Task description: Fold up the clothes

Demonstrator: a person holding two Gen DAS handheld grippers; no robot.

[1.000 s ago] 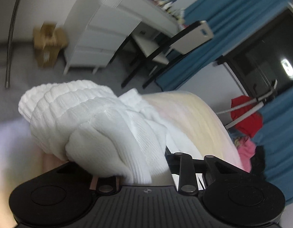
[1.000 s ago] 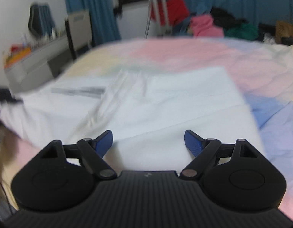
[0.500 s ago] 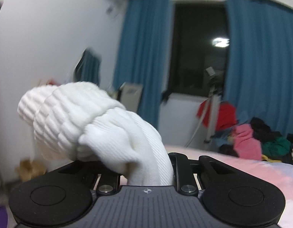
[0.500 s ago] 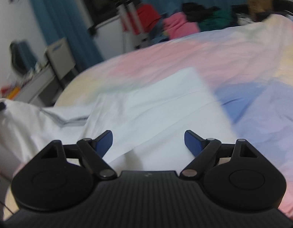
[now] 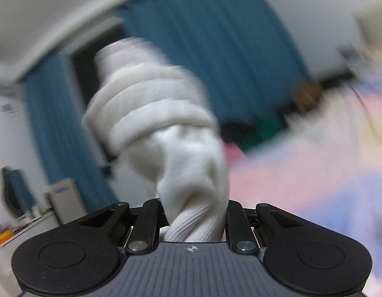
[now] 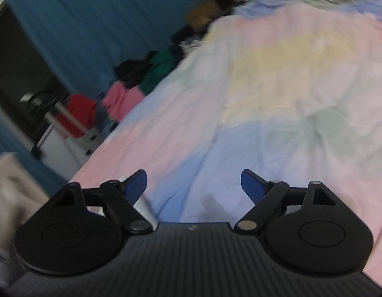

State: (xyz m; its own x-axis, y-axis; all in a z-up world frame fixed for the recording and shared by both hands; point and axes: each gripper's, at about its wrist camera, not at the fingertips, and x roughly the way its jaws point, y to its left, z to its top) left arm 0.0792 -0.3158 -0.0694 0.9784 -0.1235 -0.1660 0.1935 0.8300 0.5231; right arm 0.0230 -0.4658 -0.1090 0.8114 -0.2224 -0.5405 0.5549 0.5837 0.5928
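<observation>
My left gripper is shut on a white knitted garment, which bunches up from the jaws and fills the middle of the left wrist view, lifted in the air and blurred by motion. My right gripper is open and empty, its blue fingertips spread over the pastel bedsheet. A blurred pale piece of cloth shows at the left edge of the right wrist view.
A pile of pink, red, green and black clothes lies beyond the bed's far edge. Blue curtains and a dark window stand behind. A tripod stands by the wall. A white cabinet stands at lower left.
My left gripper has swung up and to the right with the white garment still in it. My right gripper has turned right, off the white clothing, and now faces bare bedsheet.
</observation>
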